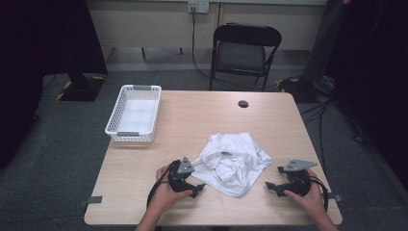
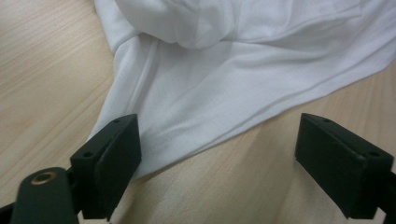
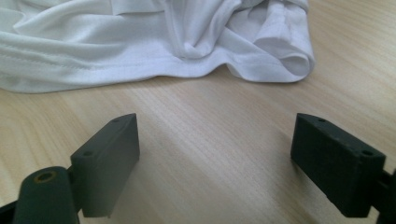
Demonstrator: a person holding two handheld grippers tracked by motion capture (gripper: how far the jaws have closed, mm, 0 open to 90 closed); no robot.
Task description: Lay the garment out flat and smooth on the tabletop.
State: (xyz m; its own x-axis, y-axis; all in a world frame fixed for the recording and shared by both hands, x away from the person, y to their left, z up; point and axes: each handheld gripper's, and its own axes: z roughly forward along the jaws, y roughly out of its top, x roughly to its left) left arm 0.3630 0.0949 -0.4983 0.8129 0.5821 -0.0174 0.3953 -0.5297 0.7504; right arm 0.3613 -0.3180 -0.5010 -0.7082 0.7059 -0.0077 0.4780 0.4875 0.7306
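Nearest the person, the left claw (image 1: 196, 188) and right claw (image 1: 270, 187) are both standing apart, gripping nothing. Between them, the crumpled white shirt (image 1: 234, 161) is lying on the desk (image 1: 144, 192) (its near hem is just ahead of the left jaws). Farther off, the white basket (image 1: 134, 113) is waiting empty; seemingly nothing is done yet.
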